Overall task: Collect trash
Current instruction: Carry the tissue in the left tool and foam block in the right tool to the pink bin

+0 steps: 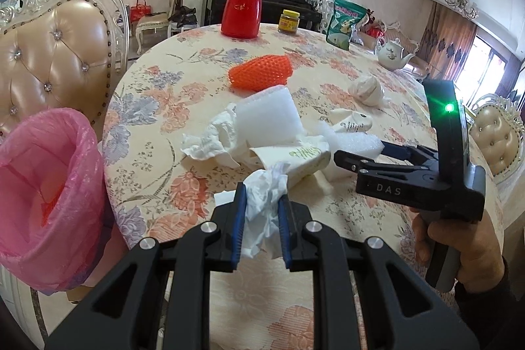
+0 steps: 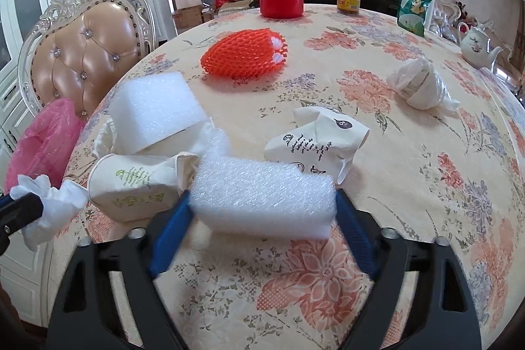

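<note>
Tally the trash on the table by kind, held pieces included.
White foam blocks: 2
Crushed paper cups: 2
Crumpled tissue wads: 2
Orange foam net: 1
Wadded plastic bag: 1
Total: 8

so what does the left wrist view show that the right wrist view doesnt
Only the left wrist view: the open mouth of the pink-lined bin, the right tool's black body with its green light, and the hand holding it. Only the right wrist view: the right tool's blue pads either side of a white foam block. Both: the crumpled tissue in the left tool, orange foam net, red thermos, teapot.
</note>
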The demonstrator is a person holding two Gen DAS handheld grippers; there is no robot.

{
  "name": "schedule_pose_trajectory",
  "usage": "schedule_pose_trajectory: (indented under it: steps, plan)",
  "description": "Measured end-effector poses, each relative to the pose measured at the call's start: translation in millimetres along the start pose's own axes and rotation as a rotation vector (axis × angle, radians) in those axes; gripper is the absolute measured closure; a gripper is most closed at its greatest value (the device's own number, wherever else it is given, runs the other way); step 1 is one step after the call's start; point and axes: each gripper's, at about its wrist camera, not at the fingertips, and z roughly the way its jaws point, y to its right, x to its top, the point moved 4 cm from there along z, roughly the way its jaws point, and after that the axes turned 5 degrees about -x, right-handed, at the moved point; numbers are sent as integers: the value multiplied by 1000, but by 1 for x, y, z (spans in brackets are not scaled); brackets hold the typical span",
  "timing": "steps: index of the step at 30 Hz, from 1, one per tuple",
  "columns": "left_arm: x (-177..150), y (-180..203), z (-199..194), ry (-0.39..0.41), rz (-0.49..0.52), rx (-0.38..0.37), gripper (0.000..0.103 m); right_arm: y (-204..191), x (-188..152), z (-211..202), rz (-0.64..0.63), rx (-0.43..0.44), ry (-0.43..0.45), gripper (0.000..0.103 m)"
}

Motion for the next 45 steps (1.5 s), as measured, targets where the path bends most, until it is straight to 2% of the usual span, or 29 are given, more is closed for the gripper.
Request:
schedule_pose_trajectory:
  steps: [22, 45]
  plan:
    - [14, -6, -11, 51, -15, -10, 85, 13, 6, -55, 21, -20, 93, 25]
    - [28, -19, -29, 123, -13, 11, 85, 4, 15, -97, 12, 14, 183, 25]
